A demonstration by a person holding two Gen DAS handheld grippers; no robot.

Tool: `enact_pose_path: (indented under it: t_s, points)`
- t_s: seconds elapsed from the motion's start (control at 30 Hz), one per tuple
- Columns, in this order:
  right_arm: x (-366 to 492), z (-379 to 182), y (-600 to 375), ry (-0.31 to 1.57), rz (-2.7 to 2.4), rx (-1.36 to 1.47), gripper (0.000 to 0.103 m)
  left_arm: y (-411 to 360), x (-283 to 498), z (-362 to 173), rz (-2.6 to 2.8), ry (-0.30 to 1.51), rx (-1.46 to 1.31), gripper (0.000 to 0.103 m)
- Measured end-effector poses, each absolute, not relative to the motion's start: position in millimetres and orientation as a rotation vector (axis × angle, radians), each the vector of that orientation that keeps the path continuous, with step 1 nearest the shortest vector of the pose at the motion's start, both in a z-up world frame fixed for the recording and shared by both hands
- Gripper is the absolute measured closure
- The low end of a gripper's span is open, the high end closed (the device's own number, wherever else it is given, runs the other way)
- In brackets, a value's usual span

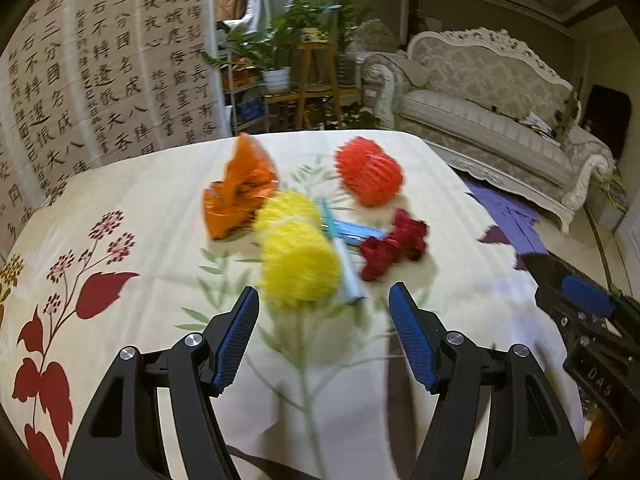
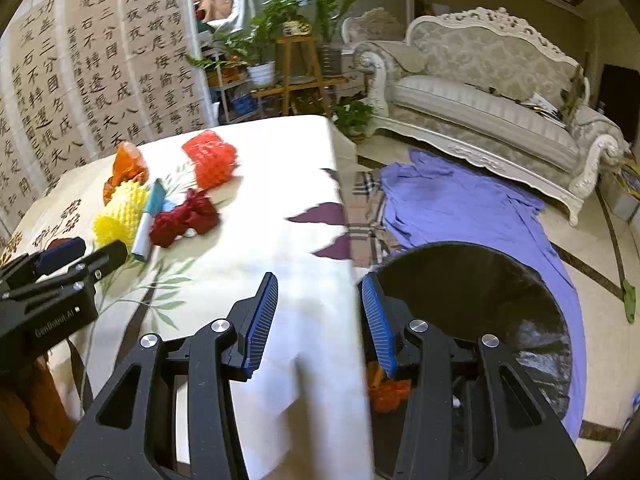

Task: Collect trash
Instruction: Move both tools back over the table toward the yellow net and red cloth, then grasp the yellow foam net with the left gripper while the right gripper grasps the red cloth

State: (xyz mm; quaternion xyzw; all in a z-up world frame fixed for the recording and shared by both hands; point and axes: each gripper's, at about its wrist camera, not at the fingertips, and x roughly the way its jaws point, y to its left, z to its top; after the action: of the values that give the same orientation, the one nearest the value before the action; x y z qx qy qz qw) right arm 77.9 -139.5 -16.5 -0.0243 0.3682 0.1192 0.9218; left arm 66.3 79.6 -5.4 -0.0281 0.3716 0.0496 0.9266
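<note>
Just ahead of left hand-held gripper (image 1: 324, 304): yellow foam net (image 1: 298, 266).

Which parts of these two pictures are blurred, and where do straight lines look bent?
Left wrist view: the yellow foam net and orange wrapper are smeared by motion, while the left gripper stays sharp. Right wrist view: the tablecloth edge is soft; the sofa and calligraphy wall curve from fisheye distortion.

Both tongs, the left tongs (image 1: 324, 308) and right tongs (image 2: 320, 300), are black, with bumpy blue pads (image 1: 236, 340) and shiny silver screws (image 2: 220, 325).
</note>
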Motion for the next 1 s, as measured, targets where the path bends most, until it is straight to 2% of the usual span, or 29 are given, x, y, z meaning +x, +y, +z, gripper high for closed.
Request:
enact_pose_path:
  t_s: [0.1, 0.53, 0.67, 0.7, 0.8, 1.0]
  points:
    - [80.7, -16.0, -130.6, 0.758, 0.259, -0.060, 0.060, 93.0, 71.1, -3.0, 0.110, 0.759, -0.090, 0.034]
    - [96.4, -17.7, -105.8, 0.777, 0.280, -0.091, 0.060, 116.0, 96.0, -13.2, 0.100, 0.783, -0.136, 0.035]
    - [98.8, -18.8, -96.5, 0.780, 0.291, -0.101, 0.060, 121.0, 97.7, -15.4, 0.063, 0.797, -0.161, 0.058]
    - [99.6, -18.7, -93.4, 0.781, 0.295, -0.104, 0.060, 122.3, 97.4, -16.0, 0.052, 0.800, -0.165, 0.060]
    - [100.9, -18.6, -86.4, 0.780, 0.305, -0.109, 0.060, 121.9, 92.8, -14.6, 0.050, 0.787, -0.150, 0.065]
    - [102.3, -17.4, -68.6, 0.778, 0.335, -0.122, 0.059, 136.5, 82.8, -8.7, 0.067, 0.773, -0.161, 0.066]
